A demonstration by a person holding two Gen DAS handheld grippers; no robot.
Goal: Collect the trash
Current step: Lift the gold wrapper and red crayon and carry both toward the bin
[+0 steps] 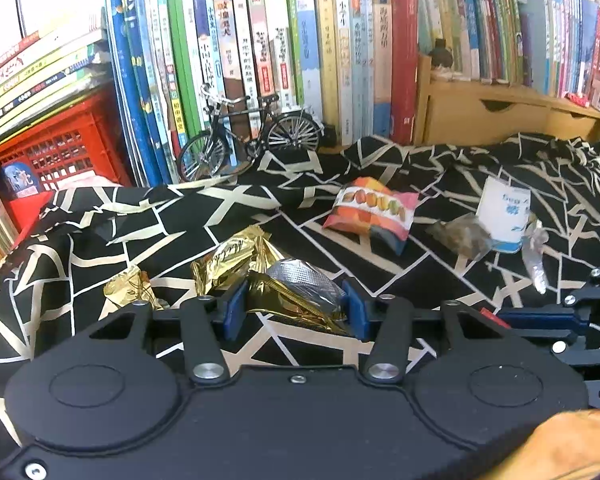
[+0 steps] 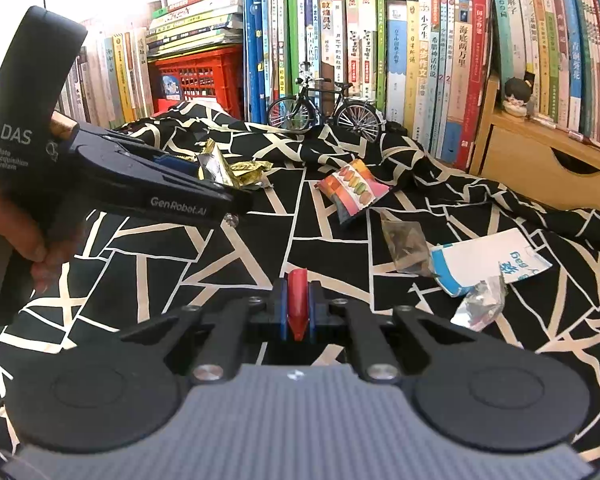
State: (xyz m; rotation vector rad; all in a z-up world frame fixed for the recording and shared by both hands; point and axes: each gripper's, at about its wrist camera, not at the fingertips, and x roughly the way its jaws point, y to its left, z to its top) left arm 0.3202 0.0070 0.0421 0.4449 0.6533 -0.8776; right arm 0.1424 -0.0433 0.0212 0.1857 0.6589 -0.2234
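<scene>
We hold the left gripper (image 1: 296, 304) clenched on a gold-and-silver wrapper (image 1: 300, 292), lifted just off the patterned cloth (image 1: 380, 272) so it comes away clean. Our right gripper (image 2: 298, 308) pinches a red scrap (image 2: 298, 300). The colourful snack packet (image 1: 370, 210), clear bag (image 2: 406, 246) and white-blue wrapper (image 2: 488, 262) lie uncollected.

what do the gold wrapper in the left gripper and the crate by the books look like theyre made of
Gold wrapper: looks like thin metallised foil or film, shiny gold outside and silver inside, with sharp crinkles and bright glints. The left gripper pinches it between its blue pads.
Red crate: looks like moulded rigid plastic, evenly red with a slight sheen and a regular lattice of openings in its wall.
</scene>
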